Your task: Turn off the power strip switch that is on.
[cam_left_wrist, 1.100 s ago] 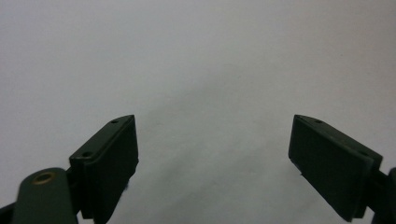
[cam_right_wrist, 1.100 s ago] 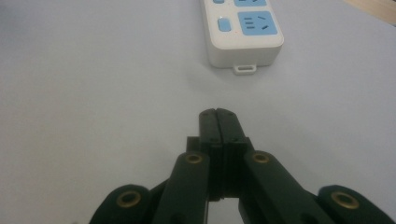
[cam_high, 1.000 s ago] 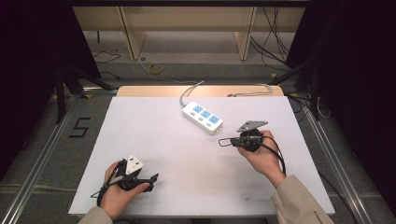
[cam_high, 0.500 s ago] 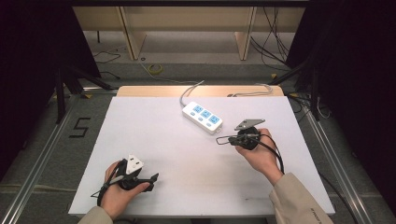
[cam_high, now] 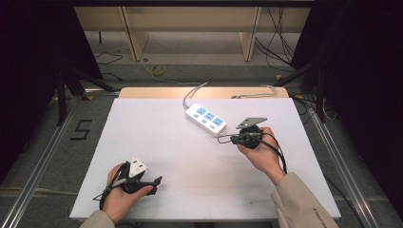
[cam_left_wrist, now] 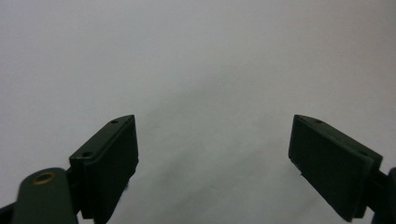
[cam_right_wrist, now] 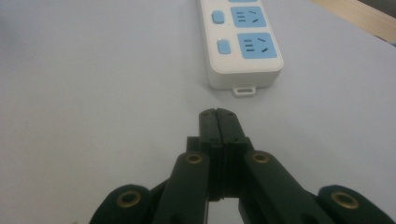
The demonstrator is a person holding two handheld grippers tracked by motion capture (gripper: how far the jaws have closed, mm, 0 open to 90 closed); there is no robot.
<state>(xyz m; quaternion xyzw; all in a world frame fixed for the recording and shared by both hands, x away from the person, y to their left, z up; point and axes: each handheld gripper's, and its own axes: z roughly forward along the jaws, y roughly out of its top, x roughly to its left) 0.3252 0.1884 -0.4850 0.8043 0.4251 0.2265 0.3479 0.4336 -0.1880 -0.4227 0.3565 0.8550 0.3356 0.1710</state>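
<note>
The jaws of the right gripper [cam_right_wrist: 218, 114] are pressing flat against each other with nothing between them, tips aiming at the power strip [cam_right_wrist: 243, 39] just beyond. The jaws of the left gripper [cam_left_wrist: 212, 154] are standing wide apart, gripping nothing, with bare bench [cam_left_wrist: 187, 56] between them.

From above, the strip [cam_high: 206, 118] is lying toward the far edge of the bench [cam_high: 157, 118], a little right of the middle. Its long axis is running slantwise: the cord end is pointing to the far edge and slightly left, and the free end is pointing toward the near right corner. The cord [cam_high: 192, 91] is trailing off over the far edge.

The right gripper [cam_high: 222, 139] is hovering just beside that free end, on its near-right side, tips pointing left toward it and not touching. In the right gripper view the strip's short end with its small hanging tab [cam_right_wrist: 244, 90] is facing the jaws, and the long axis is running almost straight away from them, with blue sockets and switch buttons facing up.

The left gripper [cam_high: 154, 181] is sitting near the near left corner, well apart from the strip, so the right hand [cam_high: 259, 154] is much the nearer. I judge that any move on the strip falls to the right gripper, which would be meeting it end-on and would first need its jaws parted.
</note>
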